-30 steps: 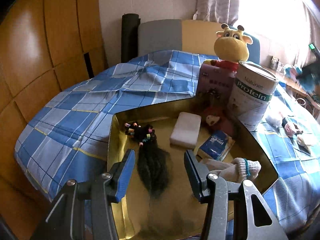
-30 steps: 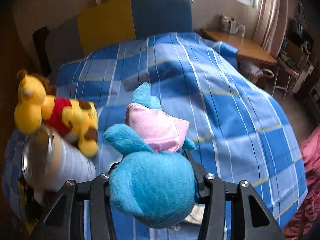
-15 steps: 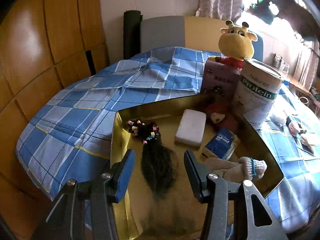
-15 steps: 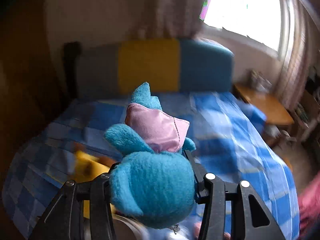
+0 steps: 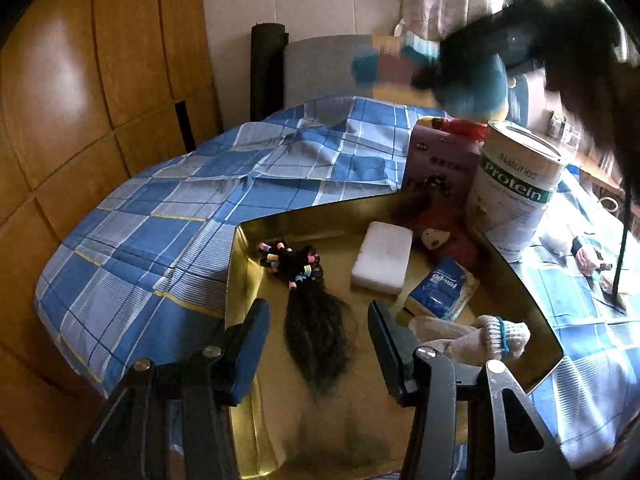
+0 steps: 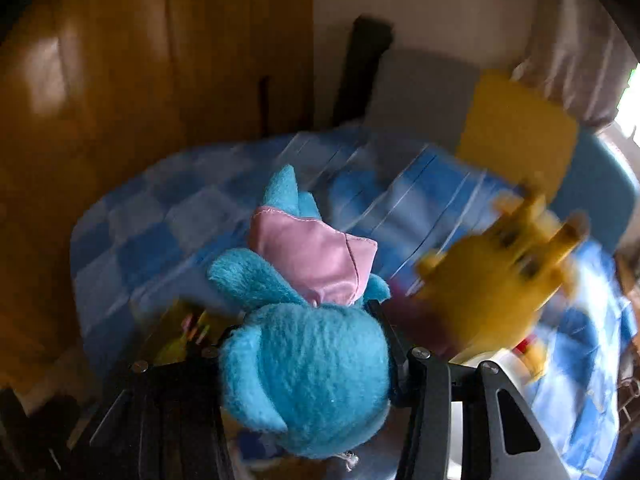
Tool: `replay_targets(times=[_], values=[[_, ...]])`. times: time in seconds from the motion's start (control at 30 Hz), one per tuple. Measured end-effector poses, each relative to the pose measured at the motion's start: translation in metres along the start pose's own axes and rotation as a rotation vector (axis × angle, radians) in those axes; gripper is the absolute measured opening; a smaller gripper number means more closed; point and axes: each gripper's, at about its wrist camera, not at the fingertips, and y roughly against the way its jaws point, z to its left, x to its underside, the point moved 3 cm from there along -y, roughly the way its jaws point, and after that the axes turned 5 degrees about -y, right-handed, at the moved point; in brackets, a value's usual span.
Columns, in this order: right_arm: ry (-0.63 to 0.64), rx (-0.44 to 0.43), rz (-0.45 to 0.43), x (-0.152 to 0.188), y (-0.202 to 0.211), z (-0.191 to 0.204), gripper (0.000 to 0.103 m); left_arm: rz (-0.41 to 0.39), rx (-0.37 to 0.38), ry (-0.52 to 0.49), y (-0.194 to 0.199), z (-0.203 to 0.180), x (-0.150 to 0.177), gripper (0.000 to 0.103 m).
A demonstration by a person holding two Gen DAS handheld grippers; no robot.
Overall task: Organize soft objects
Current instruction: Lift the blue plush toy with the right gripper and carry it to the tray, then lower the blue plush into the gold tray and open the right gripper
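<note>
**Blue plush in the air, tray below**

My right hand-held gripper (image 6: 312,356) squeezes the blue plush toy (image 6: 304,376) by its squashy, light body; that bulk is my best hold. I carry it high above the bed. My left hand-held gripper (image 5: 318,344) hovers spread and empty over the gold tray (image 5: 516,280), straddling the black hairpiece (image 5: 316,332).
</note>
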Motion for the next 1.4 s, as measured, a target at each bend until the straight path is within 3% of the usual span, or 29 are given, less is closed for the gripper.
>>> replay_targets(times=[0.3,0.67,0.83,1.0,1.17,1.27,1.4], values=[[-0.035,-0.067,0.153,0.094,-0.054,0.037,0.050,0.004,-0.018,0.026,0.006,0.007,0.006,0.052],[-0.060,-0.057,0.238,0.141,-0.093,0.062,0.050,0.013,-0.042,0.058,0.012,0.019,0.015,0.052],[-0.032,-0.031,0.226,0.150,-0.095,0.070,0.051,0.024,-0.034,0.078,0.011,0.021,0.017,0.052],[-0.047,-0.052,0.211,0.153,-0.092,0.073,0.060,0.028,-0.039,0.087,0.012,0.022,0.018,0.052],[-0.044,-0.050,0.185,0.155,-0.086,0.076,0.066,0.036,-0.049,0.112,0.012,0.026,0.021,0.058],[-0.054,-0.038,0.133,0.153,-0.072,0.076,0.077,0.035,-0.057,0.130,0.013,0.031,0.021,0.059],[-0.064,-0.012,0.054,0.150,-0.047,0.076,0.082,0.029,-0.069,0.153,0.015,0.037,0.020,0.061]])
